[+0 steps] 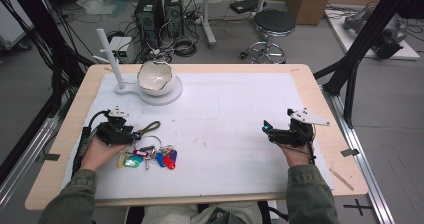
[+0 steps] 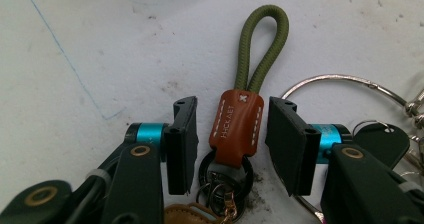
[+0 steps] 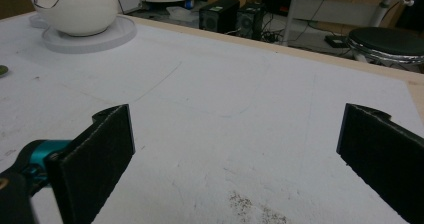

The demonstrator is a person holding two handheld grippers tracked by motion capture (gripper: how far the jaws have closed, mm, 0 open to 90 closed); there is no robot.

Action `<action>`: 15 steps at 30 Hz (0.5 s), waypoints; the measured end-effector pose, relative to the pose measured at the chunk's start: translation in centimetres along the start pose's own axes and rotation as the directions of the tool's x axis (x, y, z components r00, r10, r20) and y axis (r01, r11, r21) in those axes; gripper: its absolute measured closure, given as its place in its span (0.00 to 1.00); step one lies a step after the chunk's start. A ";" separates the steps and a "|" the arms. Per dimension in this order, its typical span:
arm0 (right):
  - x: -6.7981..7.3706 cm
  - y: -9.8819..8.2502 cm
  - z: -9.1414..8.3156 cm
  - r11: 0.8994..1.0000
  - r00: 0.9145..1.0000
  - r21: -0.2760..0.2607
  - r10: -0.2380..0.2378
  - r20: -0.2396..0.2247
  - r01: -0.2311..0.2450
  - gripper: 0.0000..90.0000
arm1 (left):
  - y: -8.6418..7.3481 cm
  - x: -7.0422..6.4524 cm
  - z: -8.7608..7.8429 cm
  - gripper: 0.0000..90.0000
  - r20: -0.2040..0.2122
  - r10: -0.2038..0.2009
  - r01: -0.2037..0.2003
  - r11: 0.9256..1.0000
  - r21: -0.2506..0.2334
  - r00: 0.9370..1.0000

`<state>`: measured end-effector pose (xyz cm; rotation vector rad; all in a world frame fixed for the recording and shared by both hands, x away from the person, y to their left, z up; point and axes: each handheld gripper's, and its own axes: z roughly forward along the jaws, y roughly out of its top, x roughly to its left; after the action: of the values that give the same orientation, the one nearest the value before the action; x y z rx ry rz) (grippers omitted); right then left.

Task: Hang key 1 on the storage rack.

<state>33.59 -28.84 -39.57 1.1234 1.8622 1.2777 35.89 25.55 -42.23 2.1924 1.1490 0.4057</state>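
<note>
The wide wooden bench (image 1: 60, 149) with a white sheet over it carries everything here. At its far left stands a white round stand with an upright post (image 1: 111, 54), and on its base sits a white egg-shaped ceramic bowl with a broken-looking rim (image 1: 156, 78); nothing hangs on the post and, as far as the high view allows me to judge, nothing lies in the bowl.

The bunch of keys with coloured plastic tags on metal rings (image 1: 150, 156) lies flat on the sheet near the front left, well apart from the stand. From it goes out an olive-green cord loop with a brown leather tab (image 2: 237, 124), also lying on the sheet.

The left claw (image 2: 231, 136) is low over the sheet with one jaw on each side of the leather tab. A thin gap shows on both sides of the tab, so the pads do not press it yet; I would call this claw open but set around the tab. The right claw (image 3: 235, 149) rests at the right side of the bench, its jaws wide apart over bare sheet, holding nothing.

So the work is at its beginning, in my judgement: the approach to the key bunch is done. The closing grip, the lift and the carrying, probably toward the stand or bowl, are all left.
</note>
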 end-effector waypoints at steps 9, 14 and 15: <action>0.0 0.0 0.0 1.000 1.000 0.004 0.003 -0.002 -0.003 0.01 | -0.1 0.2 0.3 0.77 0.019 -0.009 0.009 0.999 0.031 1.000; 0.0 0.0 0.0 1.000 1.000 0.001 -0.004 -0.001 0.004 0.01 | -0.2 0.7 0.1 0.80 0.044 -0.039 0.037 0.999 0.033 0.998; 0.0 0.0 0.0 1.000 1.000 0.000 -0.004 -0.002 0.004 0.01 | -0.2 0.7 0.1 0.81 0.046 -0.046 0.045 0.999 0.031 0.998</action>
<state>33.61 -28.82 -39.59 1.1184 1.8653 1.2770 36.27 26.17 -42.45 2.1853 1.1840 0.3184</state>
